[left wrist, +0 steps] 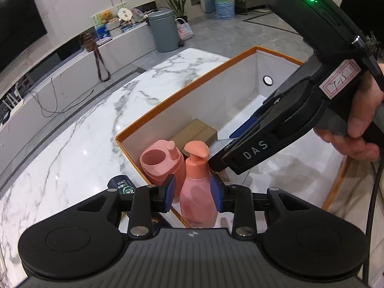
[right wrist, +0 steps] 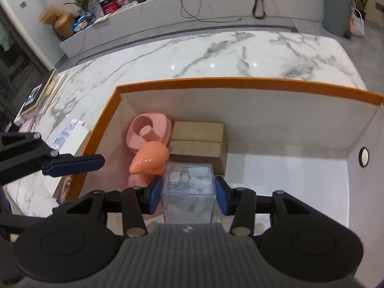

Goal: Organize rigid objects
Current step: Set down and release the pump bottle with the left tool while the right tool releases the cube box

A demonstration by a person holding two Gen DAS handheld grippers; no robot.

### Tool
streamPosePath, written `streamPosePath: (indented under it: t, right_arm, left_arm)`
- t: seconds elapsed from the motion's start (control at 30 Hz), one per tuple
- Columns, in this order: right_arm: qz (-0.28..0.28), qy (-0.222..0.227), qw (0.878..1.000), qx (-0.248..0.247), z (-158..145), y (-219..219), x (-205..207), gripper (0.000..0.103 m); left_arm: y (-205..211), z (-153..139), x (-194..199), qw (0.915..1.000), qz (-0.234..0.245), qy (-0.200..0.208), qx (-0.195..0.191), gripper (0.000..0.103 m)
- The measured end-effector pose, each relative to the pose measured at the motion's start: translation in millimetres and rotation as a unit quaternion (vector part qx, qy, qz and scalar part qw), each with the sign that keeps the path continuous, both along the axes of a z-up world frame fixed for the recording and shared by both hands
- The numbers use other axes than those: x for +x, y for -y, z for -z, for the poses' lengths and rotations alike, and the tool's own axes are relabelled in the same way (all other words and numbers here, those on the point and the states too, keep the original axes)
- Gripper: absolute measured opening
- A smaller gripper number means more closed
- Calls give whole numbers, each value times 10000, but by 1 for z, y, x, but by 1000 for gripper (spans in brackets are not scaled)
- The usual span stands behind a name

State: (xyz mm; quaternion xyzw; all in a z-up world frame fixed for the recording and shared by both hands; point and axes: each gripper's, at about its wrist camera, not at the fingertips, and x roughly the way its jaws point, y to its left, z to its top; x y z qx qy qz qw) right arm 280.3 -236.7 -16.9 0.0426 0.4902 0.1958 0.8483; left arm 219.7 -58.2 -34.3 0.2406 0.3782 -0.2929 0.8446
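We list: marble table (right wrist: 216,52), grey bin (left wrist: 163,31) upper centre, orange-rimmed box (right wrist: 240,84); left gripper (left wrist: 194,194) pinching pump bottle (left wrist: 198,192), right gripper (right wrist: 188,193) pinching clear box (right wrist: 188,187).

This was a home living room. A dark television (left wrist: 16,21) hung on the wall at ten o'clock above a long low console (left wrist: 72,72) crowded with a teddy bear (left wrist: 105,15) and knick-knacks. At twelve o'clock stood a grey pedal bin (left wrist: 163,30), a potted plant (left wrist: 178,0) and a water jug (left wrist: 224,4). A marble table (left wrist: 84,124) filled the foreground.
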Motion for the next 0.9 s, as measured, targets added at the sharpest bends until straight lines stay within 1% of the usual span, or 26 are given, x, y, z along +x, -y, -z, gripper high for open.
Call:
streamPosePath:
  t: [0.03, 0.2, 0.33, 0.47, 0.57, 0.6, 0.67, 0.77, 0.9]
  right_arm:
    - [-48, 11, 10000, -12, -1, 0, -2, 47]
    - [-291, 280, 9991, -100, -10, -1, -12, 47]
    - [-222, 258, 9994, 65, -16, 1, -12, 47]
    - [-312, 314, 9990, 39, -20, -3, -15, 47]
    - [-378, 278, 9987, 173, -23, -3, -16, 47]
    - [-355, 262, 9989, 179, -24, -2, -16, 47]
    - [-293, 258, 9991, 135, -24, 0, -15, 47]
    - [-132, 246, 9994, -188, -20, 1, -12, 47]
    - [-8, 21, 9995, -313, -6, 4, -3, 47]
  left_arm:
    - [-1, 0, 0, 10000, 35, 7, -2, 44]
    - [0, -2, -2, 9999, 133, 32, -2, 47]
    - [1, -1, -2, 9998, 181, 74, 30, 47]
    - [6, -2, 2, 9995, 193, 240, 89, 48]
    - [10, -1, 4, 9990, 309, 268, 182, 48]
    - [10, -1, 5, 9990, 342, 221, 179, 45]
    - [10, 1, 7, 9993, 294, 114, 185, 34]
    - [11, 4, 8, 9993, 299, 59, 229, 34]
    - [13, 10, 8, 9986, 397, 56, 344, 29]
